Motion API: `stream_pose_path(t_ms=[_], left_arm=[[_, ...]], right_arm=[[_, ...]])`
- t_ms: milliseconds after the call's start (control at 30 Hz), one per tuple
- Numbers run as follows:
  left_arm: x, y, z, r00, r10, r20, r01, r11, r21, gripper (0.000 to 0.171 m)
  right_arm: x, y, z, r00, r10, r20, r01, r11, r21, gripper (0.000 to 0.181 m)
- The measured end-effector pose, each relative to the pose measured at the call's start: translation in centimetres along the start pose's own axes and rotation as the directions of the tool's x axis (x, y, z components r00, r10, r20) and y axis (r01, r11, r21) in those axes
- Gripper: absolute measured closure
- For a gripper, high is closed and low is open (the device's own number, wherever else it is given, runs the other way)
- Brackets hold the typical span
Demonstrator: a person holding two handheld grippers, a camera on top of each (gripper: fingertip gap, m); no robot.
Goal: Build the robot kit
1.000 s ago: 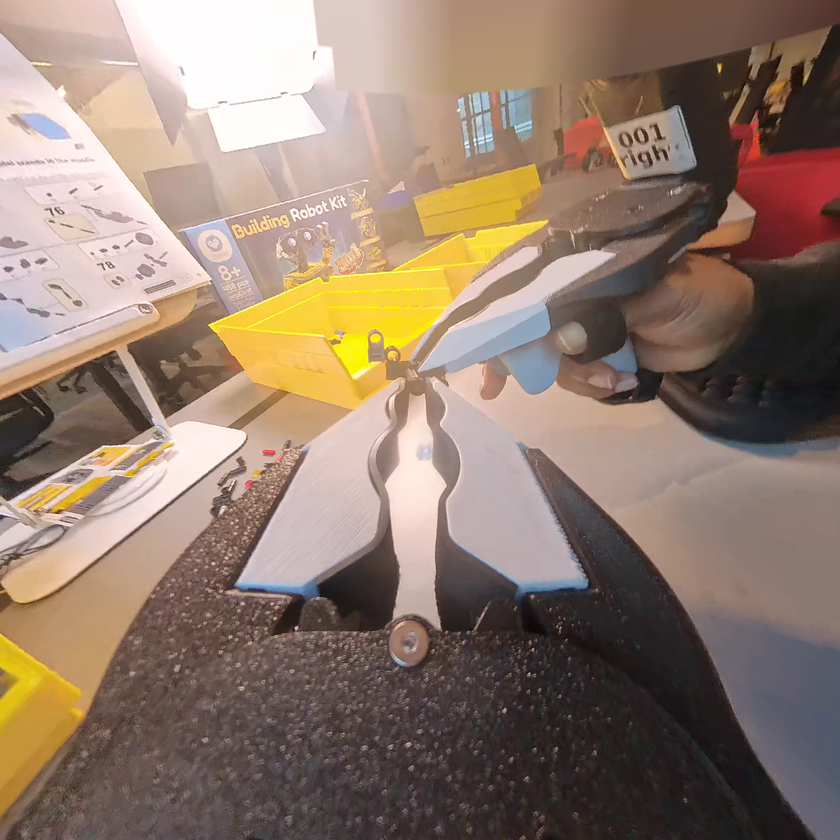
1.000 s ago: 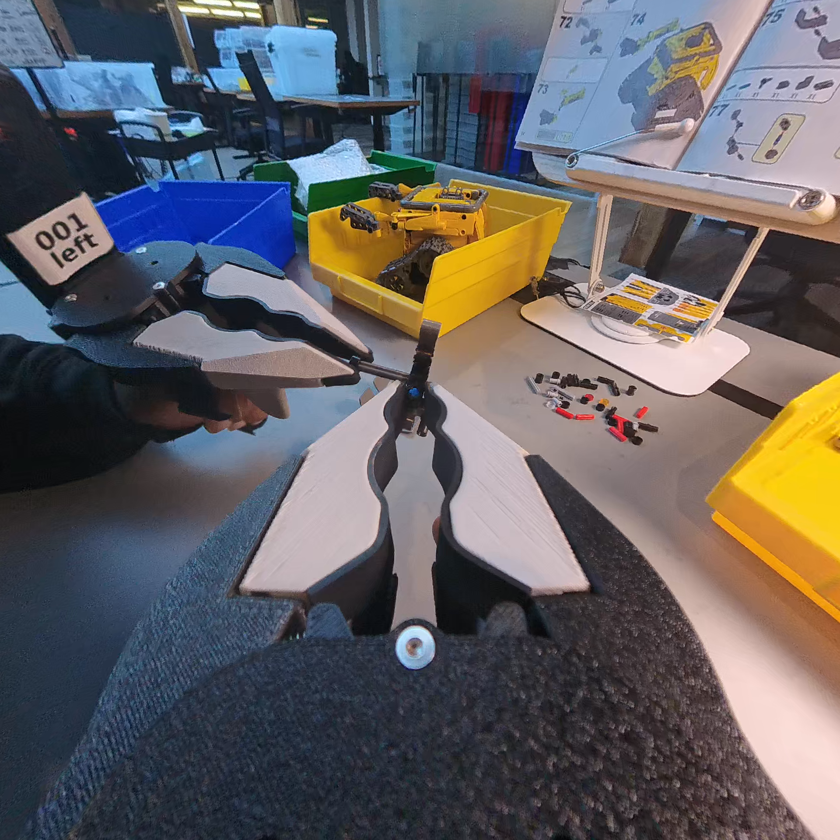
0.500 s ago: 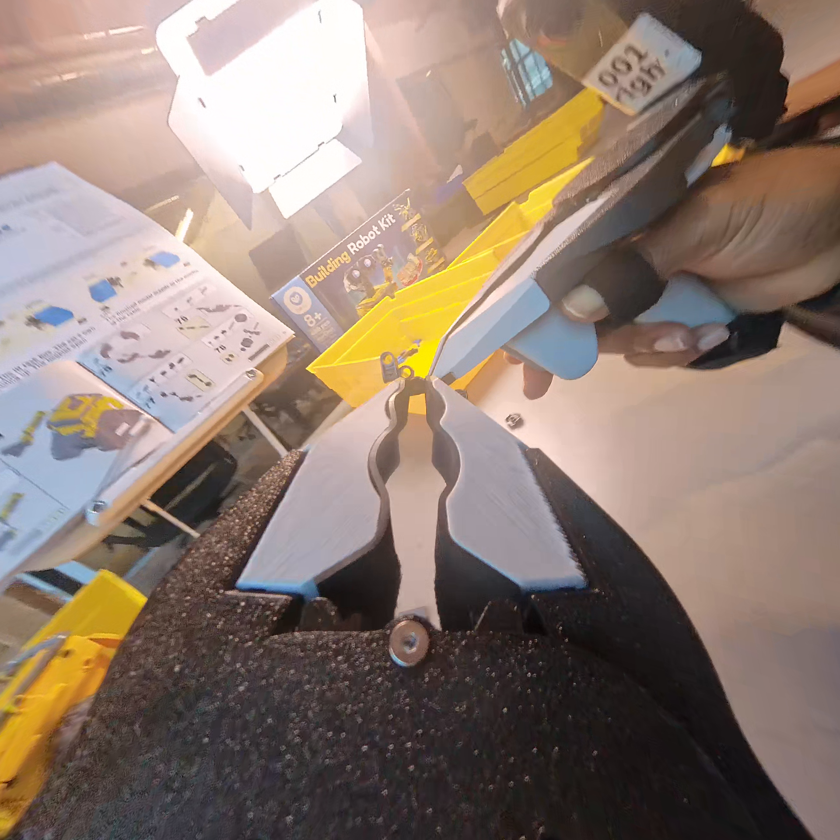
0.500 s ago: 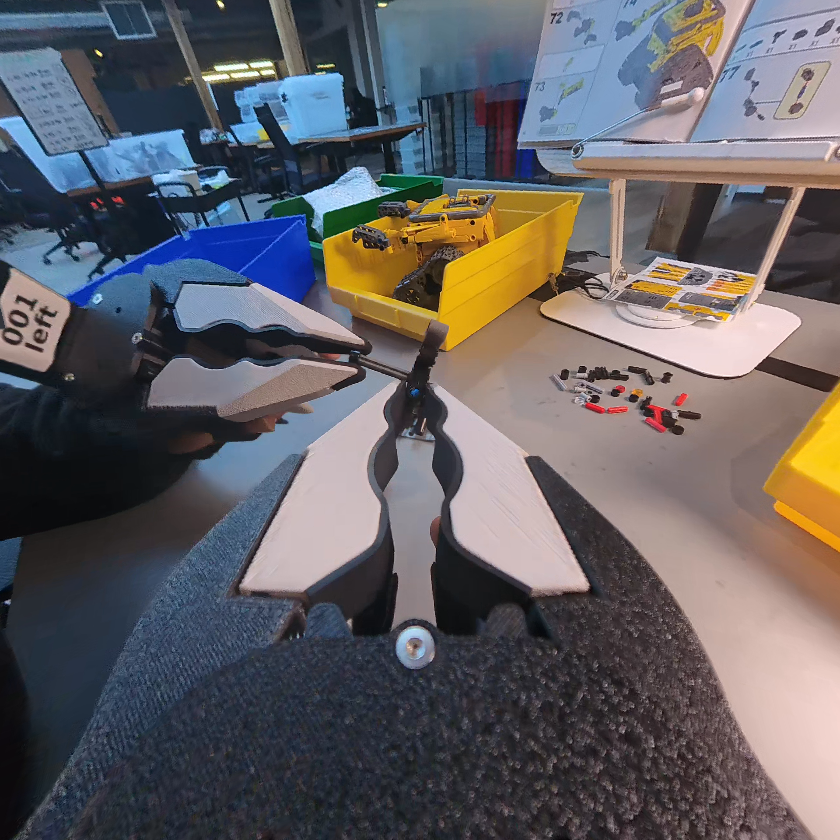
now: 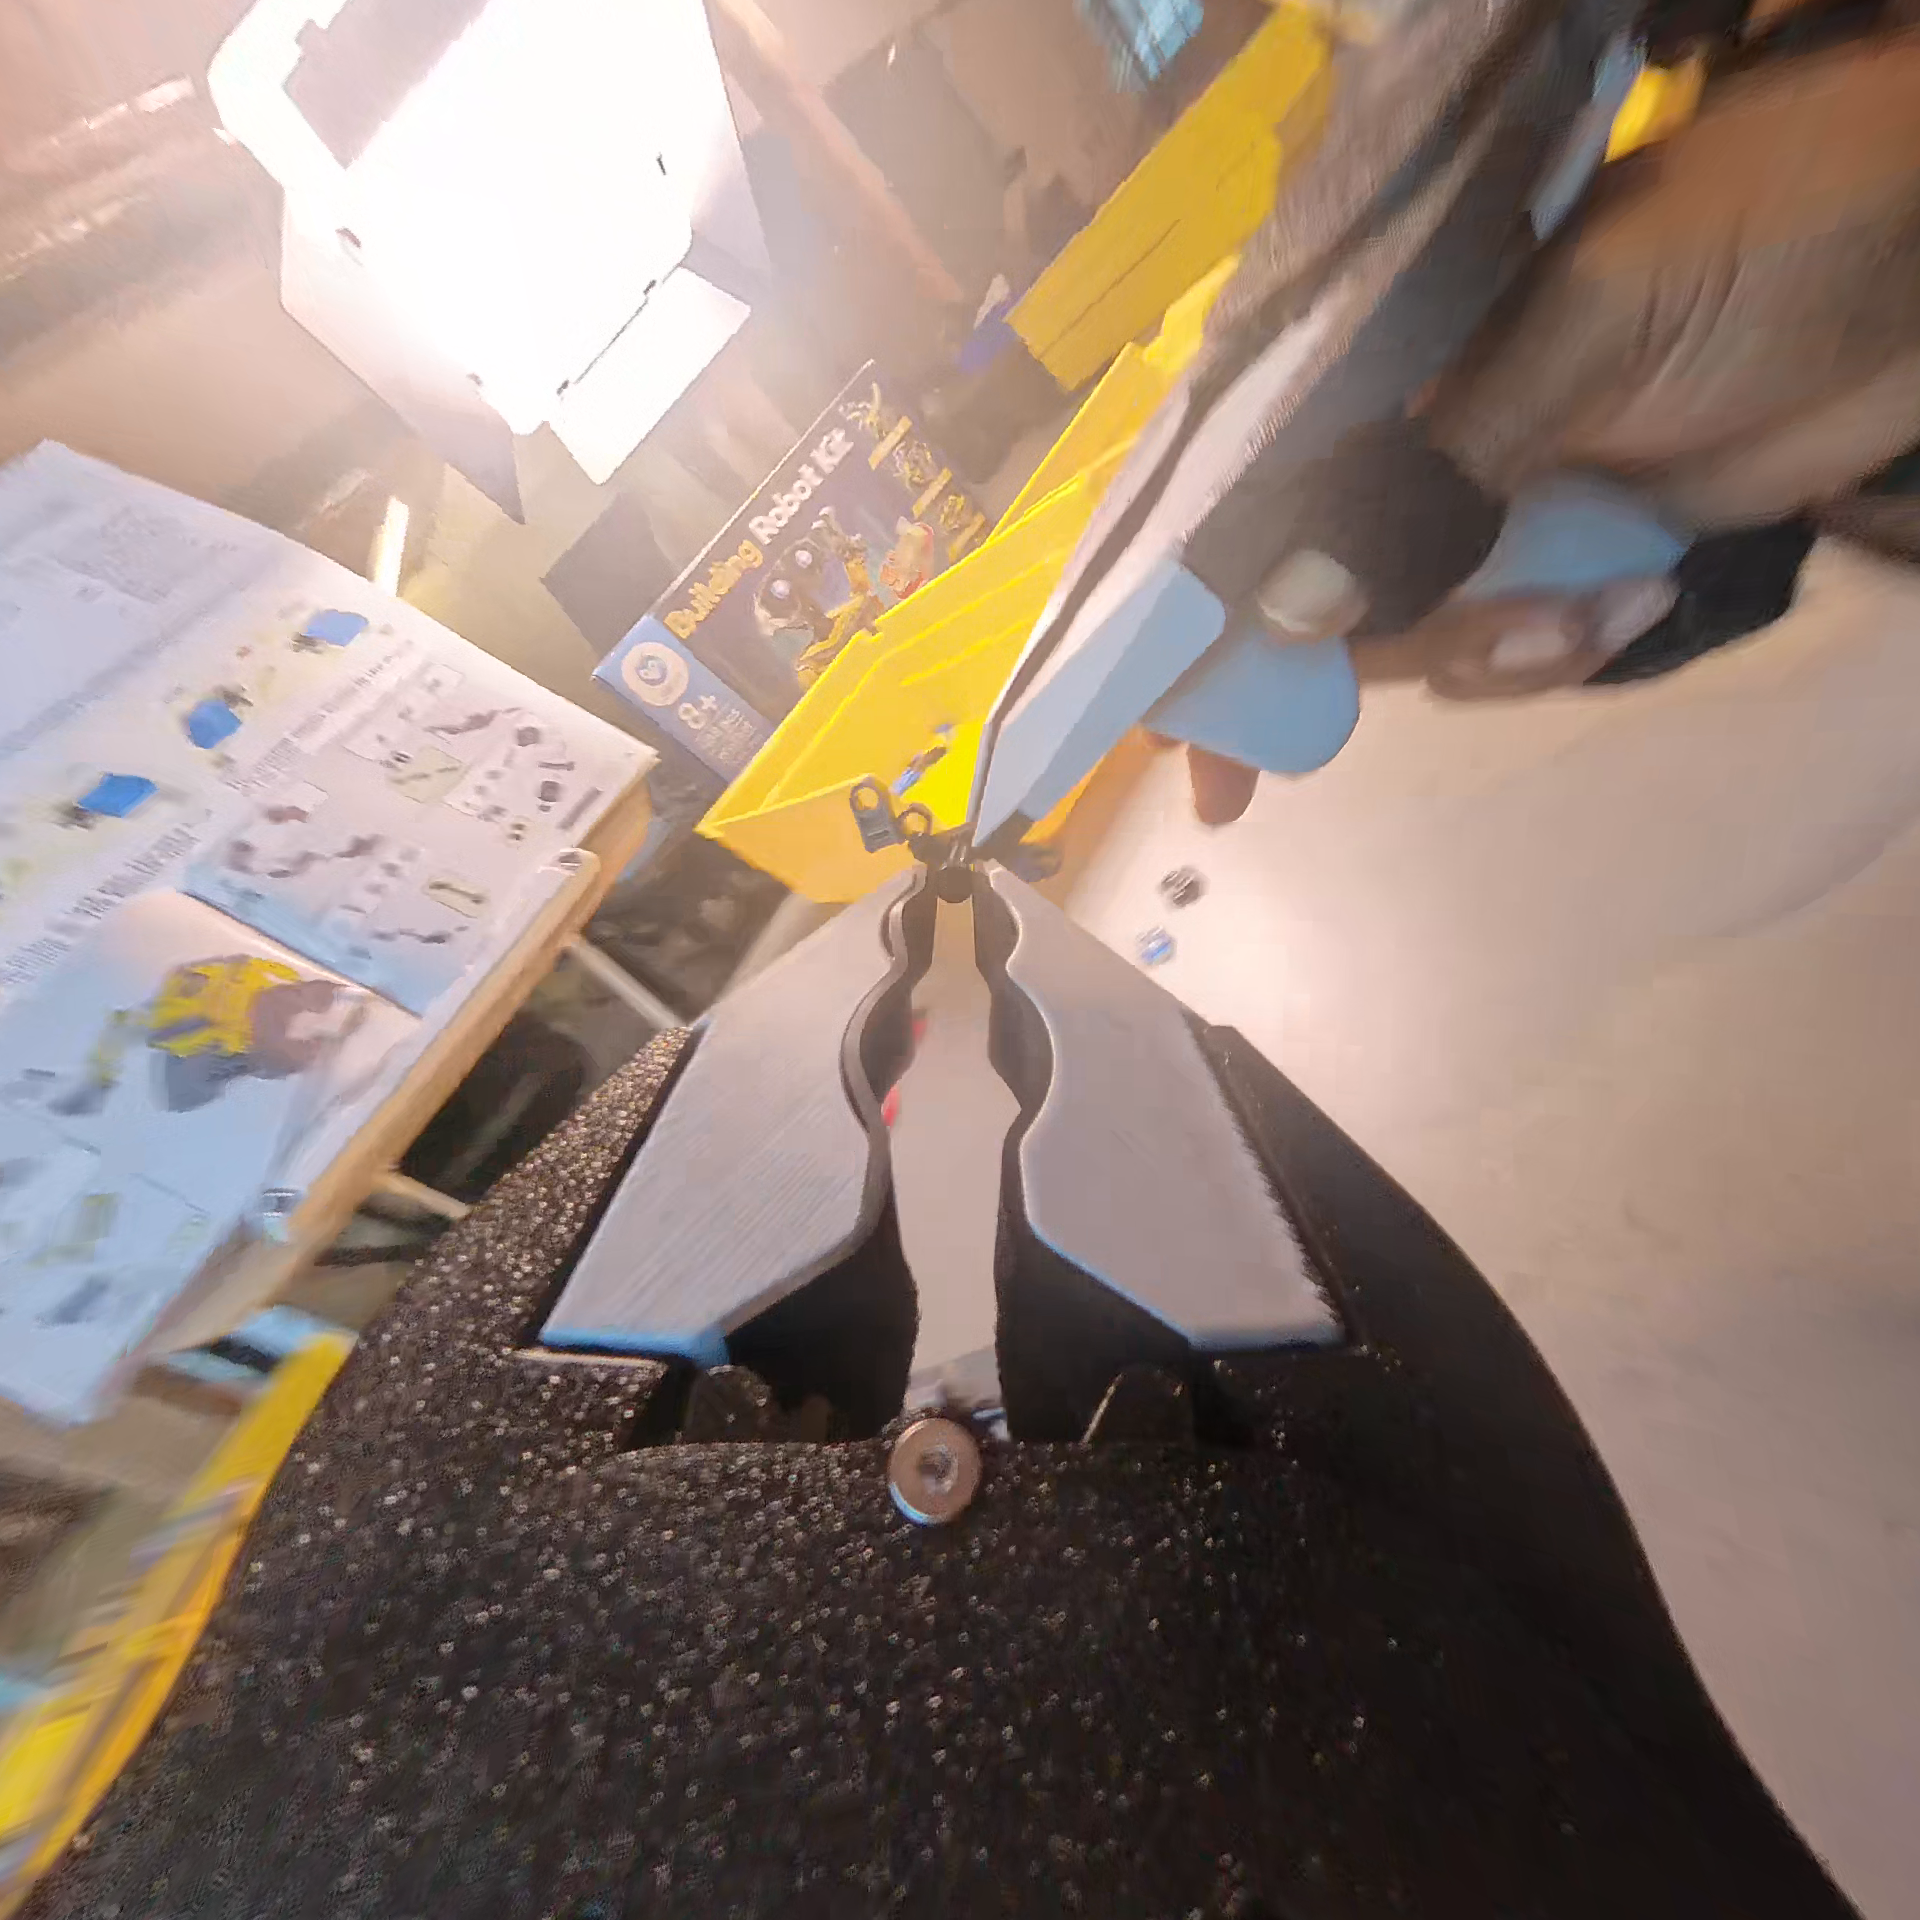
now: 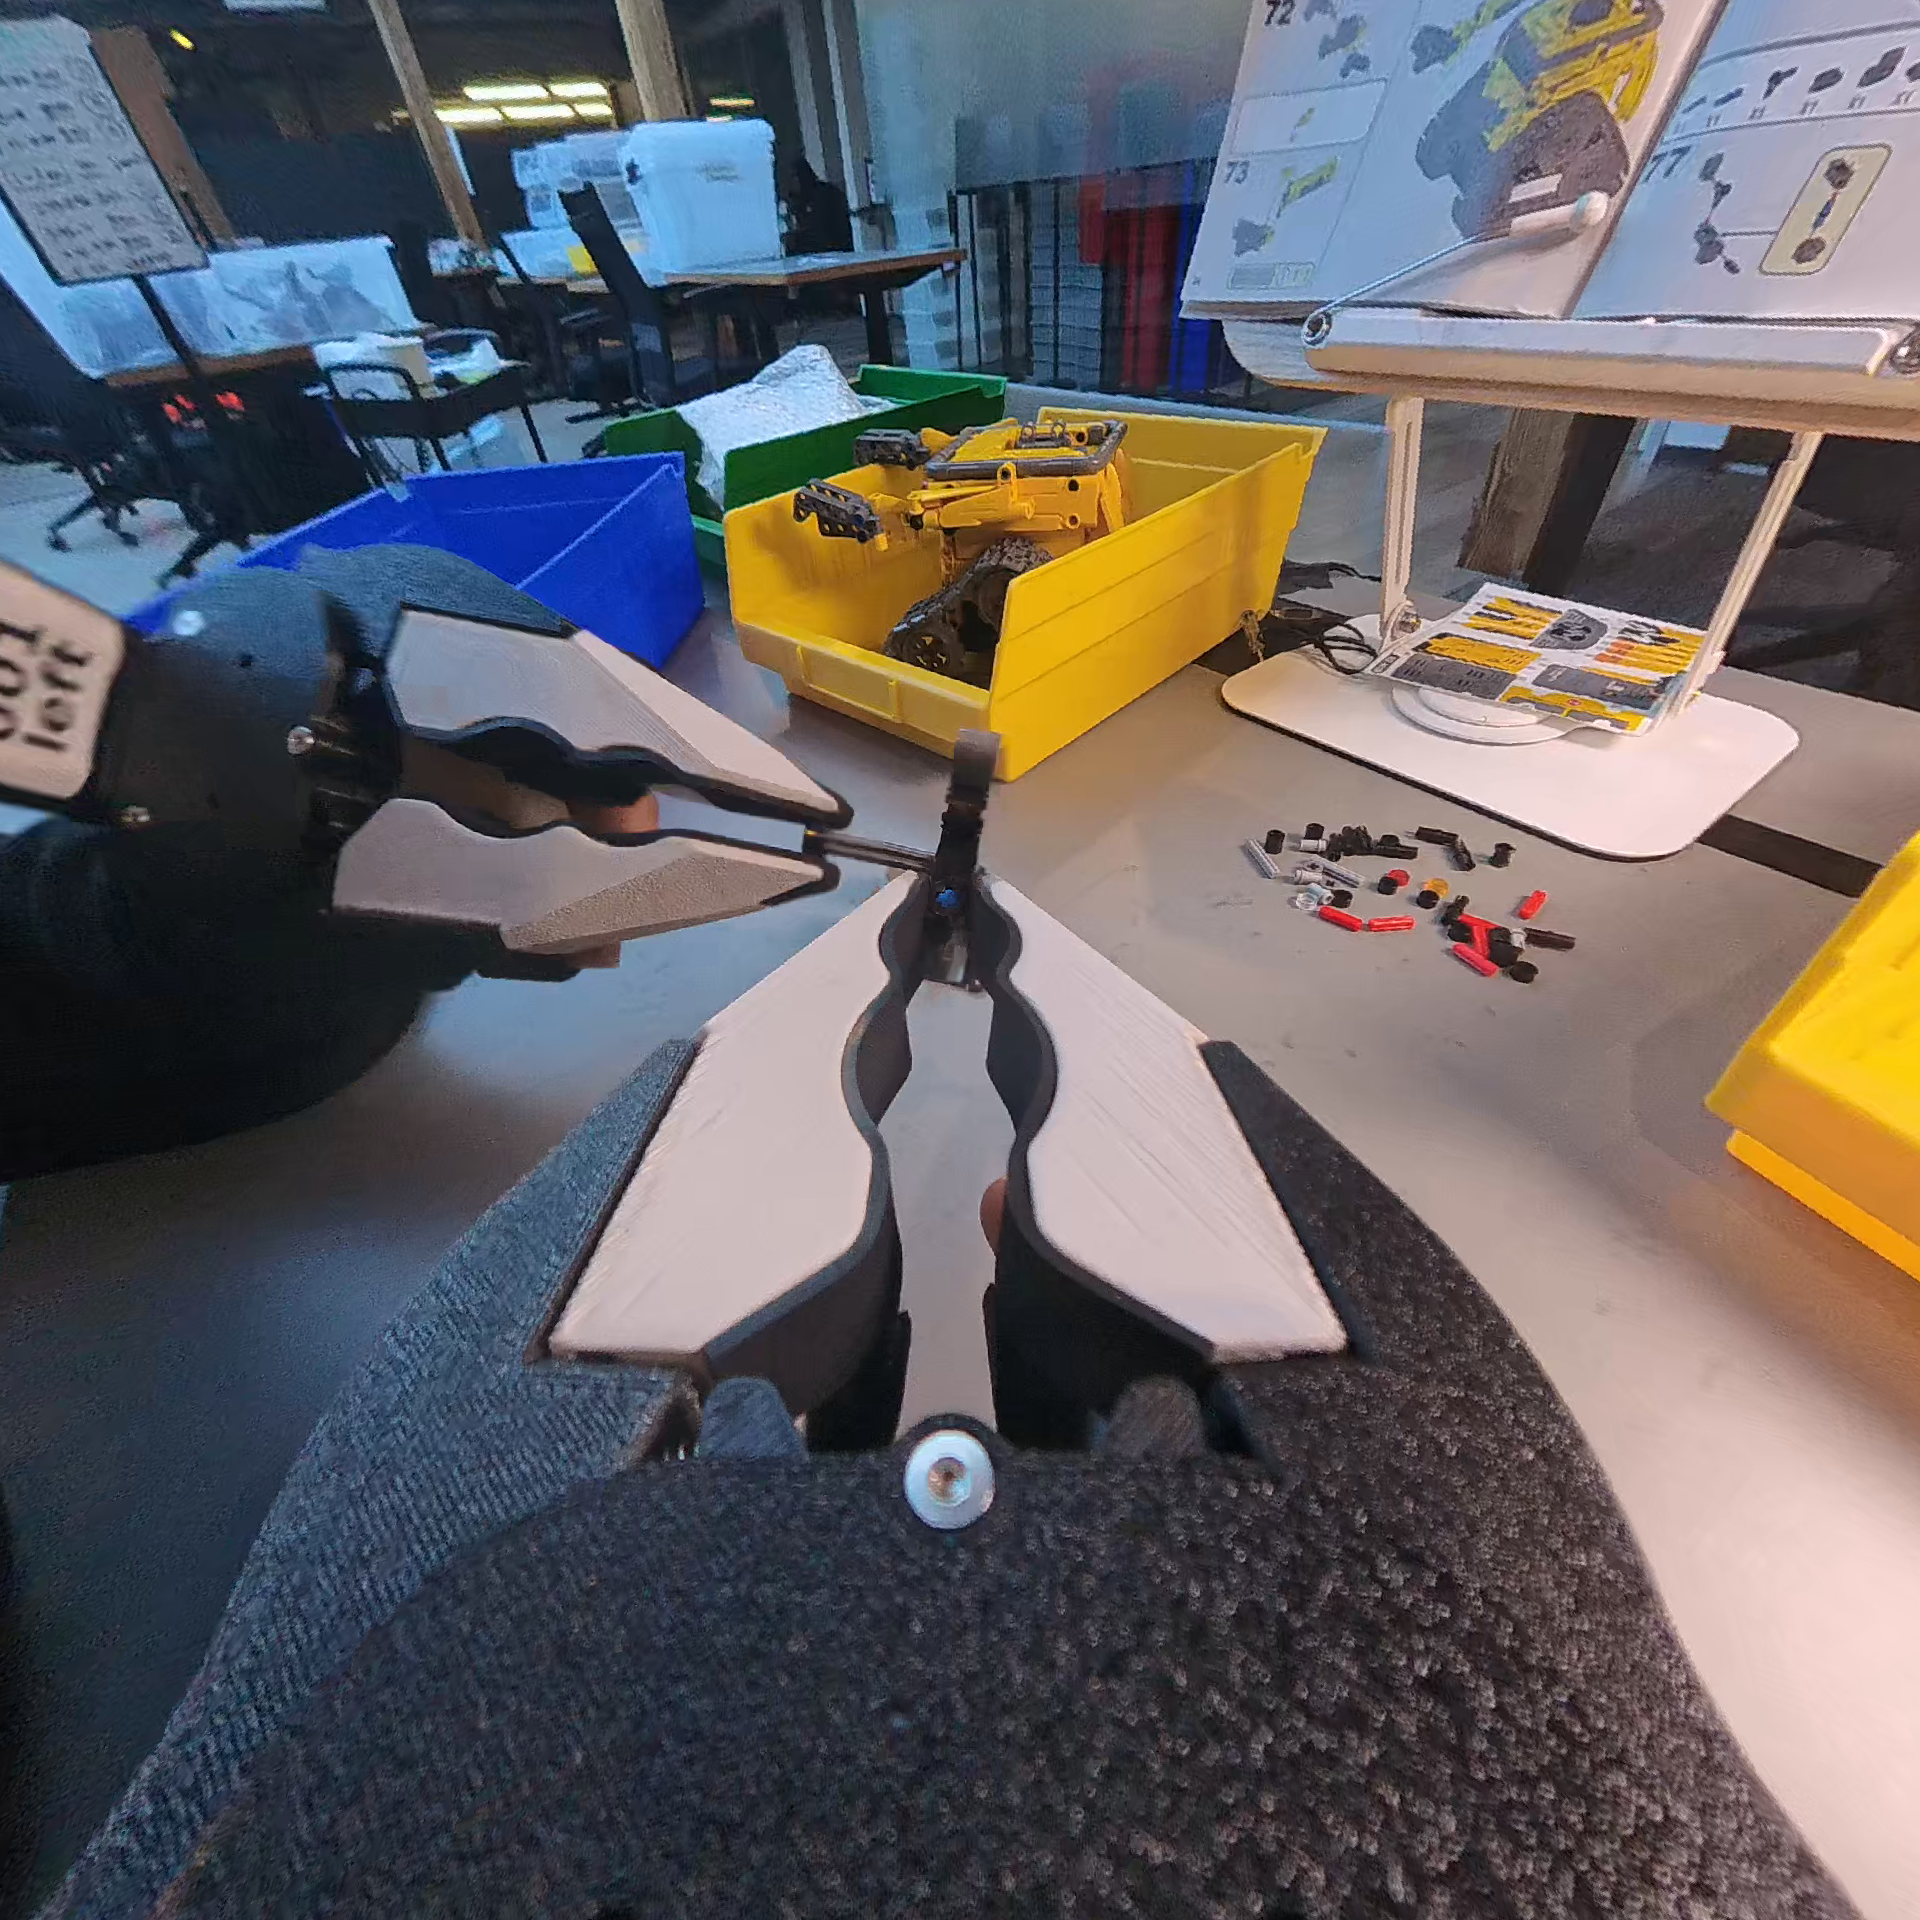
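1. Left wrist view: the left gripper (image 5: 940,883) has rolled over since a second ago, so the desk (image 5: 1558,1039) now tilts steeply. Its fingers stay clenched on a thin black axle (image 5: 948,885), with the right gripper (image 5: 992,831) touching at the tips.

2. Right wrist view: the right gripper (image 6: 951,914) stays clenched on a small dark beam assembly (image 6: 961,821), held above the desk (image 6: 1351,1091) as before. The left gripper (image 6: 821,847) has dropped lower, its axle (image 6: 883,854) meeting the assembly. Loose pieces (image 6: 1403,894) lie towards the far right edge.
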State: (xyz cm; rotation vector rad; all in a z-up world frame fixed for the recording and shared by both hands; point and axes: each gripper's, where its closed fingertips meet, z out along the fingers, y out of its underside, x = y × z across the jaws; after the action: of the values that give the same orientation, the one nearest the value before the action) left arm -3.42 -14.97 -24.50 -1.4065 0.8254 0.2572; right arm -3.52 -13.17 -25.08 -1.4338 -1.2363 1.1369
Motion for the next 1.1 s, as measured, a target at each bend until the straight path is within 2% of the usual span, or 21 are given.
stream_pose_path(t_ms=[67,300,433,600,767,833,867,933,1033,1100], left_arm=[[-0.1,-0.3,-0.1,0.990,-0.137,-0.037,0.139,0.989,0.044,0.166],[0.1,-0.2,-0.2,0.998,0.059,0.008,-0.059,0.998,0.030,0.166],[0.4,0.1,-0.3,0.997,0.065,-0.032,-0.064,0.998,0.025,0.165],[0.7,0.7,-0.1,0.989,0.148,-0.025,-0.148,0.989,-0.009,0.165],[0.7,0.9,0.0,0.998,0.014,-0.057,-0.014,1.000,-0.002,0.165],[0.9,1.2,0.0,0.990,-0.103,-0.092,0.103,0.995,-0.008,0.161],[0.8,1.3,0.0,0.976,-0.186,-0.111,0.186,0.982,-0.010,0.155],[0.4,1.0,-0.1,0.914,-0.379,-0.145,0.383,0.924,-0.001,0.156],[-0.2,0.6,0.3,0.743,-0.638,-0.203,0.648,0.761,-0.024,0.158],[0.0,0.5,0.5,0.614,-0.752,-0.239,0.764,0.642,-0.060,0.157]], right_arm=[[-0.3,-0.3,0.0,1.000,0.011,0.014,-0.011,1.000,0.017,0.174],[-0.5,-0.1,-0.1,1.000,0.003,0.028,-0.003,1.000,0.009,0.174],[-0.8,0.2,-0.1,0.998,0.013,0.058,-0.013,1.000,-0.002,0.174],[-1.3,0.7,0.2,0.997,0.014,0.075,-0.013,1.000,-0.018,0.174],[-1.1,0.9,0.5,0.993,0.068,0.099,-0.067,0.998,-0.017,0.174],[-0.7,0.9,0.5,0.994,0.071,0.079,-0.070,0.998,-0.006,0.174],[-0.2,0.8,0.4,0.997,0.050,0.054,-0.051,0.999,0.007,0.174],[0.6,0.5,0.2,1.000,0.003,0.009,-0.003,1.000,0.025,0.174],[0.7,0.1,0.2,0.992,-0.118,-0.052,0.121,0.992,0.043,0.174],[0.5,-0.3,0.2,0.972,-0.212,-0.096,0.218,0.975,0.050,0.174]])
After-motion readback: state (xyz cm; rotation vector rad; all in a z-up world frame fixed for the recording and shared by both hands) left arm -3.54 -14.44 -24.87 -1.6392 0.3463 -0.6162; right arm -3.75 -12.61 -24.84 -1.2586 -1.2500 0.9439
